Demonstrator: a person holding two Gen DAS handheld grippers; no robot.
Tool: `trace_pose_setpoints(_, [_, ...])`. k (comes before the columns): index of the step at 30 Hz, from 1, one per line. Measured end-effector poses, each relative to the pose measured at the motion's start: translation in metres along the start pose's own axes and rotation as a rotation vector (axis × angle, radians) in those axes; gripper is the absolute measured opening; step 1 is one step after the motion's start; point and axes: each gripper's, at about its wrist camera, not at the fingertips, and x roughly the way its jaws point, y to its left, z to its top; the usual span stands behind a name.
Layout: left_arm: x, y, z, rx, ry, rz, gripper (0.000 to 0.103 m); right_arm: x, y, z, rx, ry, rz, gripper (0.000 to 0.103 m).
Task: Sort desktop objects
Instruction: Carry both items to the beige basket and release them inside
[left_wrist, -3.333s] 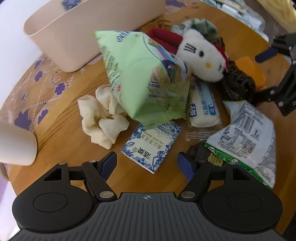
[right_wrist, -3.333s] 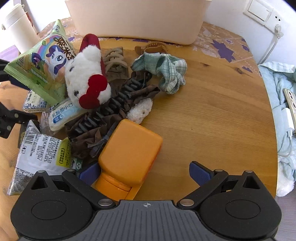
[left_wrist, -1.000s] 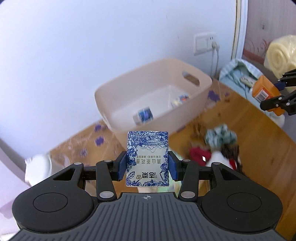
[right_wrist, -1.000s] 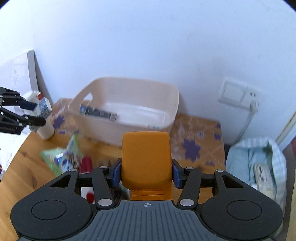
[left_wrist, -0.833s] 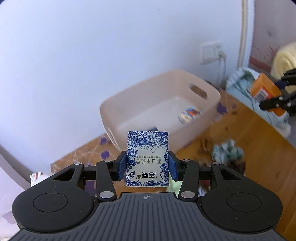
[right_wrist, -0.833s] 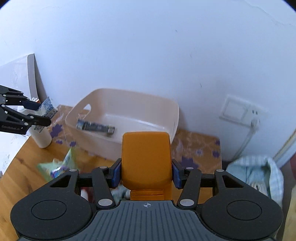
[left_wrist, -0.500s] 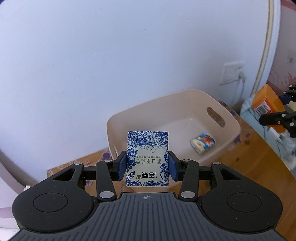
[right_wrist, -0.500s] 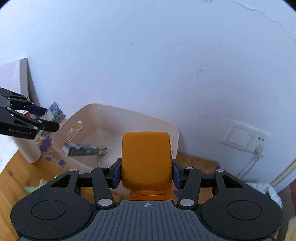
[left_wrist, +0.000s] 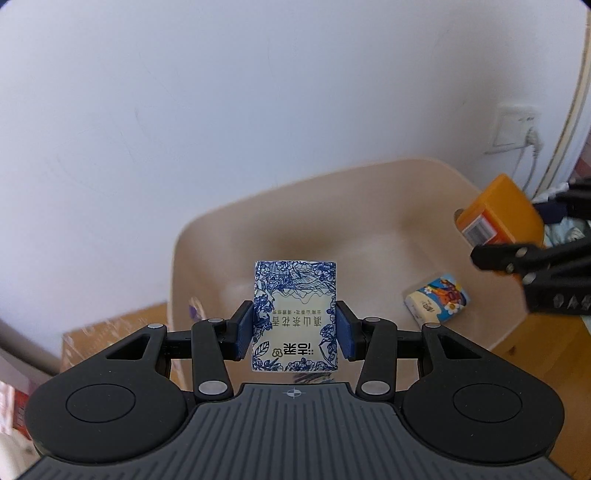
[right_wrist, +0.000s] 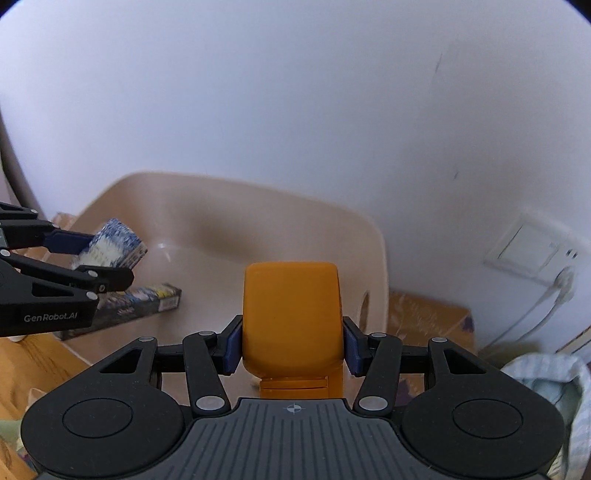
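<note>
My left gripper (left_wrist: 294, 330) is shut on a blue-and-white tissue pack (left_wrist: 294, 314) and holds it above the near rim of the beige plastic bin (left_wrist: 207, 225). My right gripper (right_wrist: 292, 343) is shut on an orange box (right_wrist: 291, 317) and holds it over the bin (right_wrist: 365, 229). In the left wrist view the right gripper (left_wrist: 517, 240) with the orange box (left_wrist: 498, 210) hangs over the bin's right side. In the right wrist view the left gripper (right_wrist: 103, 260) with the tissue pack (right_wrist: 110, 245) is at the bin's left.
Inside the bin lie a colourful tissue pack (left_wrist: 437, 298) and a long dark box (right_wrist: 125, 308). The bin stands on a wooden table (left_wrist: 535, 343) against a white wall. A wall socket (right_wrist: 528, 253) with a plugged cable is at the right, with light blue cloth (right_wrist: 546, 373) below it.
Both grippers have picked up their objects from the table, lifted them and moved toward the bin; in the last half second both came closer over the bin.
</note>
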Motion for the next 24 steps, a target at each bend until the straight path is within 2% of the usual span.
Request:
trace_pose_setpoints(4, [0.017,-0.006,-0.001,0.014,0.033,0.042,0.046,0.02,0.002,-0.007,-0.002,0.042,-0.022,0.05])
trace_pose_setpoints(10, [0.029,-0.01,-0.001,-0.003,0.075,0.041,0.047,0.032,0.005,-0.012,-0.044,0.074,-0.052,0.051])
trace_pose_setpoints(11, [0.029,-0.011,-0.001,-0.005,0.081,0.036,0.048,0.031,0.006,-0.013,-0.048,0.078,-0.052,0.059])
trace_pose_setpoints(12, [0.03,-0.012,-0.002,-0.001,0.084,0.032,0.049,0.029,0.007,-0.014,-0.052,0.07,-0.055,0.062])
trace_pose_setpoints(14, [0.026,-0.015,-0.004,0.017,0.081,0.032,0.056,0.028,0.006,-0.008,-0.061,0.05,-0.053,0.074])
trace_pose_setpoints(17, [0.018,-0.013,-0.005,0.032,0.059,0.052,0.064,0.016,0.007,-0.007,-0.068,0.03,-0.042,0.08])
trace_pose_setpoints(20, [0.007,-0.007,-0.005,0.014,0.041,0.045,0.066,0.002,0.004,-0.007,-0.064,0.002,-0.027,0.089])
trace_pose_setpoints(24, [-0.011,0.002,-0.009,0.03,0.016,0.043,0.069,-0.022,0.001,-0.011,-0.066,-0.039,-0.011,0.095])
